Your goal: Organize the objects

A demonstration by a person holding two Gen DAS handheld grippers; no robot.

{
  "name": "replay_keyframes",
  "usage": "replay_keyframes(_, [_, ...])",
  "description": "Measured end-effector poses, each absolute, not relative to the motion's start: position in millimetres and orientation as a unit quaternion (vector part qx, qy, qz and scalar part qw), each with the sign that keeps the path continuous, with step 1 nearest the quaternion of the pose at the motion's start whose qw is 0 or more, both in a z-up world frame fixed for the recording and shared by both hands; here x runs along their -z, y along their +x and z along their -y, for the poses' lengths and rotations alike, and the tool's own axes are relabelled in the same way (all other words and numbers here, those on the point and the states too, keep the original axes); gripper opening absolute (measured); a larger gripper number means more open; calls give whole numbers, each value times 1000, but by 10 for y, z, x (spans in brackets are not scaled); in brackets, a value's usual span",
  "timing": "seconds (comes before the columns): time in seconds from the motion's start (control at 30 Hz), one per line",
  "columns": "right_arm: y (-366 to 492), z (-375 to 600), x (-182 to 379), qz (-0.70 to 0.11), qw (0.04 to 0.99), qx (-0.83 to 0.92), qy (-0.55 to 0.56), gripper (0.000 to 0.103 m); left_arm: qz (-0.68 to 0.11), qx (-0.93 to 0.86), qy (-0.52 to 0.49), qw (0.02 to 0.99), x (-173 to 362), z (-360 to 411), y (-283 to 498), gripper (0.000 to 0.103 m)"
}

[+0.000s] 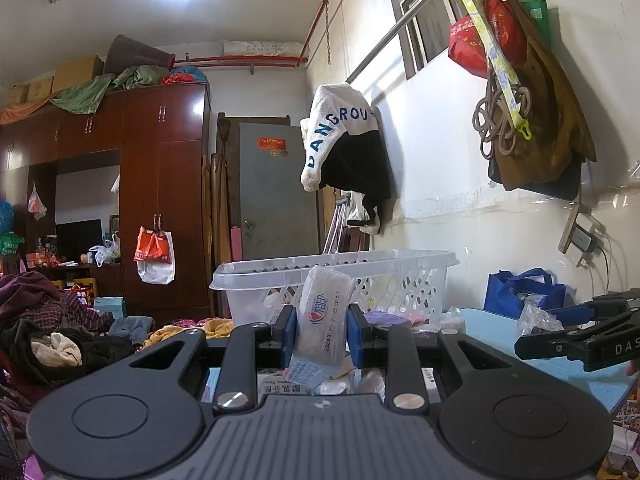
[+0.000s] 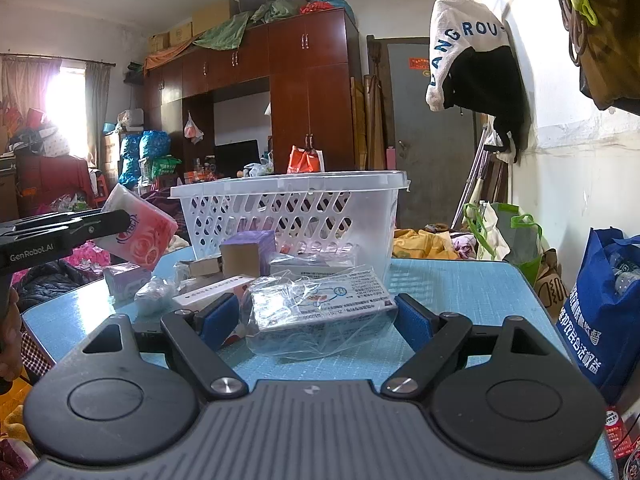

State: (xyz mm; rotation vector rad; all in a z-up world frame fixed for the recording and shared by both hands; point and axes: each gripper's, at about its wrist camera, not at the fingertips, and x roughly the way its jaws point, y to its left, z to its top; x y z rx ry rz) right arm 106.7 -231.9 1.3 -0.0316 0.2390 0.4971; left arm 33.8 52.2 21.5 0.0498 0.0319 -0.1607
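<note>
My left gripper [image 1: 322, 330] is shut on a tissue pack [image 1: 322, 320], held above the table clutter in front of the clear plastic basket [image 1: 336, 270]. In the right wrist view the same pack [image 2: 140, 232] shows pink and white, left of the basket [image 2: 288, 208]. My right gripper [image 2: 316, 320] is open, low over the blue table [image 2: 460, 292], its pads either side of a box wrapped in clear plastic [image 2: 320, 308]. Small boxes, including a purple one [image 2: 248, 252], lie before the basket.
A blue shopping bag [image 2: 604, 312] hangs off the table's right edge. A green and white bag [image 2: 504, 236] sits behind the table. Clothes and a bed lie to the left. A white wall with hanging bags is on the right.
</note>
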Motion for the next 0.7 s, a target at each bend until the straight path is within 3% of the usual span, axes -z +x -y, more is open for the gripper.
replay_keyframes(0.23, [1050,2301,-208,-95,964,-246,-15,86,-8,95,4,995,-341,-610,356,30])
replay_keyframes(0.43, [1388,2047,-838,-51,965,-254,-29,86,3,116,-15,993,-820,-706,677,30])
replay_keyframes(0.7, [2479,1621,-1146,-123,961,-243,-39,86,-87,119,-49,988,-1205,-705,1818,31])
